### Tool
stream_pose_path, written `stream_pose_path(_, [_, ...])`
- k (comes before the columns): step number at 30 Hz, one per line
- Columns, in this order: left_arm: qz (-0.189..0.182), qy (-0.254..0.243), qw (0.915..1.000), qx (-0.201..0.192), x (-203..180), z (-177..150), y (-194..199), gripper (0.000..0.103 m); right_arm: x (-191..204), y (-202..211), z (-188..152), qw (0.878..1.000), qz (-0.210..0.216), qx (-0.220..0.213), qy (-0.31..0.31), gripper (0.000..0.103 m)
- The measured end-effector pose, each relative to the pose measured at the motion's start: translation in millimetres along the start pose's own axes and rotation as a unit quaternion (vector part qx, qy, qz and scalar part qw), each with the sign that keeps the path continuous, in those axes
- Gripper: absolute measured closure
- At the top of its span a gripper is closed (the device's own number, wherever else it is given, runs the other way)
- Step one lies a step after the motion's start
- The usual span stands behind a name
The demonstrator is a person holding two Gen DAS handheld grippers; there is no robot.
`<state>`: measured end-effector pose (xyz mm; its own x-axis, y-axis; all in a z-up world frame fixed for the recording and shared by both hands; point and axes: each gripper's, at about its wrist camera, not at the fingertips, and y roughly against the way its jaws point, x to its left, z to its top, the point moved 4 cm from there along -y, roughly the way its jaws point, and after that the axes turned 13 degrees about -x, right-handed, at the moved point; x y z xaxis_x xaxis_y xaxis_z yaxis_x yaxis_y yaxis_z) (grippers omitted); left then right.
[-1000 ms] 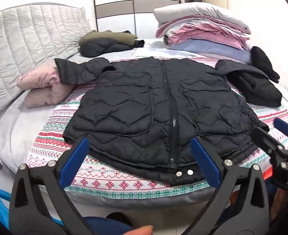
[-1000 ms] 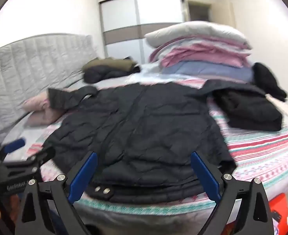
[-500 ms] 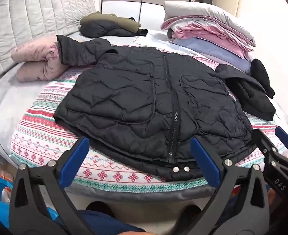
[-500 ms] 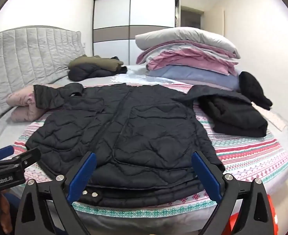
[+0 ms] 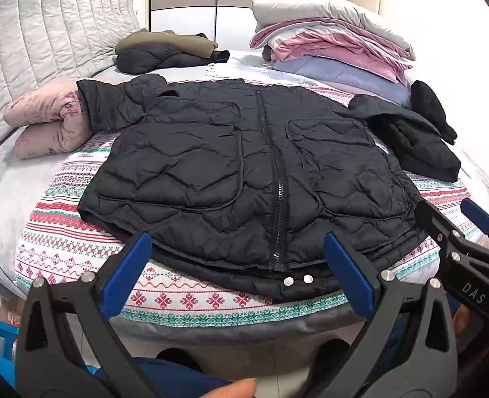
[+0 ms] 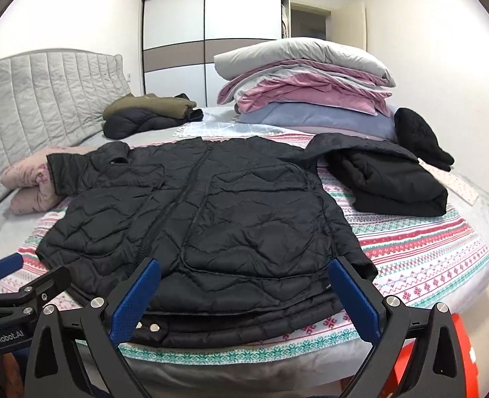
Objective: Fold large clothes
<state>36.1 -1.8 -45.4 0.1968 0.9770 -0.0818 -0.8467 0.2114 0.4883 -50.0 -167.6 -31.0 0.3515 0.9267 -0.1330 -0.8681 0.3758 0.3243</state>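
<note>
Jacket (image 5: 244, 172): black, wavy quilting. Blanket (image 5: 78, 248): white, red/green/pink knit-style bands. Headboard (image 5: 45, 39): grey, stitched ribs. Far stack (image 6: 310, 89): grey, pink, blue. Gripper pads (image 6: 134, 301): blue.

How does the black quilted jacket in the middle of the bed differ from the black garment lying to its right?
The black quilted jacket lies spread flat, front up, its zipper and pockets showing; the black garment is folded into a compact bundle. The jacket covers much of the patterned blanket; the bundle takes up only a small patch. The jacket reaches the bed's near edge; the bundle sits farther back. Both are black and rest on the blanket.
</note>
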Motion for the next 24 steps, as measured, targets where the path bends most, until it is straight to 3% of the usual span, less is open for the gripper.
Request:
stream_pose_path(8, [-0.012, 0.022, 0.9997, 0.006, 4.7, -2.6, -2.4, 0.0, 3.1, 1.3, -1.6, 1.0, -0.009, 0.001, 0.008, 0.001])
stream_pose_path(24, [-0.016, 0.011, 0.9998, 0.007, -0.9, -4.5, -1.3, 0.0, 8.8, -0.5, -6.9, 0.999, -0.015, 0.008, 0.028, 0.001])
